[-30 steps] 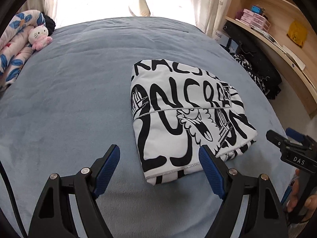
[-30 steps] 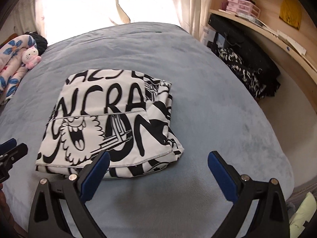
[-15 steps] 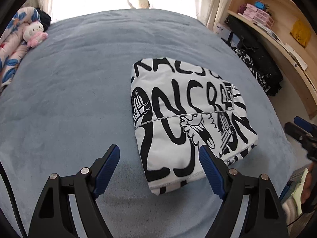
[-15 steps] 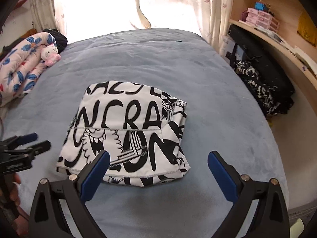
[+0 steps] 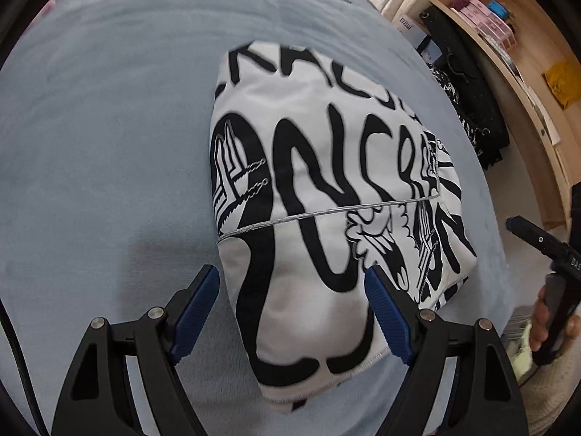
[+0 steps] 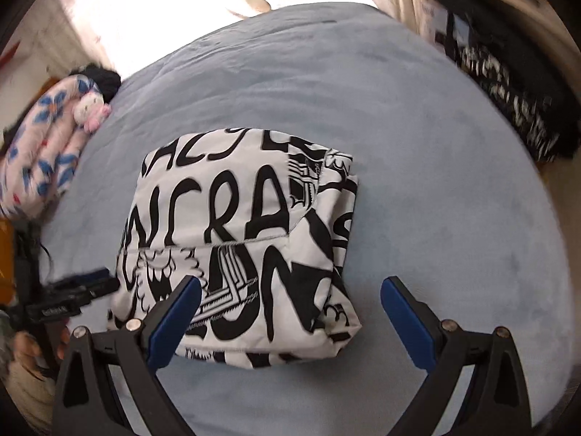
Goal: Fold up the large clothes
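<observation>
A white garment with bold black lettering lies folded into a thick rectangle on the blue-grey bed. My left gripper is open just above the garment's near left corner, its blue pads apart with cloth showing between them but not pinched. In the right wrist view the same folded garment lies ahead. My right gripper is open over its near right corner, with nothing gripped. Each gripper also shows at the edge of the other's view, the right gripper and the left gripper.
A floral quilt and a pink plush toy lie at the bed's far left. Black patterned clothes hang off the bed's right side below a wooden shelf unit. A hand holds the right gripper's handle.
Both grippers have come down and closer to the garment's near edge, tilting more steeply; the garment now fills more of each view. Jaw width is unchanged.
</observation>
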Action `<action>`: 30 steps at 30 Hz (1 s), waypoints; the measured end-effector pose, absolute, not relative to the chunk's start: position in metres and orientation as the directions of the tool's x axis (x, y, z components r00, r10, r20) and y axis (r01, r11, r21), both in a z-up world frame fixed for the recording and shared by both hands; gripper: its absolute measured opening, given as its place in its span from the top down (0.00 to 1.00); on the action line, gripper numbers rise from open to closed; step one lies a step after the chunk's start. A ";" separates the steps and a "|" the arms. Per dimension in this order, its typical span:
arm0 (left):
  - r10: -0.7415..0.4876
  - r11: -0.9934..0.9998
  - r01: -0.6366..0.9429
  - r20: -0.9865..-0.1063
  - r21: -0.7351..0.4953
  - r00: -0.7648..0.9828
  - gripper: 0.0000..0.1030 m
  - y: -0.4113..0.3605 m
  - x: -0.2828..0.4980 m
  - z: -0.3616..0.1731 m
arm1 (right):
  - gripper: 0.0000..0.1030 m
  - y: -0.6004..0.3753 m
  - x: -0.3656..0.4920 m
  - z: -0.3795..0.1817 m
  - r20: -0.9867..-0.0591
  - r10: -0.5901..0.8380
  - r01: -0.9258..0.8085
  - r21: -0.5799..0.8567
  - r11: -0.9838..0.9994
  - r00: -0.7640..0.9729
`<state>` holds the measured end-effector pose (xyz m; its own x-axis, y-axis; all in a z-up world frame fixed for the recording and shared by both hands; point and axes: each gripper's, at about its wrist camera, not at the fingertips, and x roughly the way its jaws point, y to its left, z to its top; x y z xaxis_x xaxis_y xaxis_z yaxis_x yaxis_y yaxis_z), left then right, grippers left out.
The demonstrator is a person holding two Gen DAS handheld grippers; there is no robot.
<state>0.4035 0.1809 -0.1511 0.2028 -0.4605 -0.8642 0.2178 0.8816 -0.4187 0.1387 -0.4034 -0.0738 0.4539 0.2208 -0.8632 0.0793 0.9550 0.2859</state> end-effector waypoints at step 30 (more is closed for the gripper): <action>-0.574 0.811 0.226 -0.807 -0.539 0.136 0.00 0.139 0.448 -0.211 | 0.10 -0.391 0.218 -0.201 -0.777 0.573 -0.133 0.559 0.818 0.261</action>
<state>0.4483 0.1393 -0.2107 0.1363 -0.5744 -0.8071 0.2258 0.8113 -0.5393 0.2176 -0.3906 -0.2007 0.2613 0.5733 -0.7765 -0.1334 0.8182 0.5592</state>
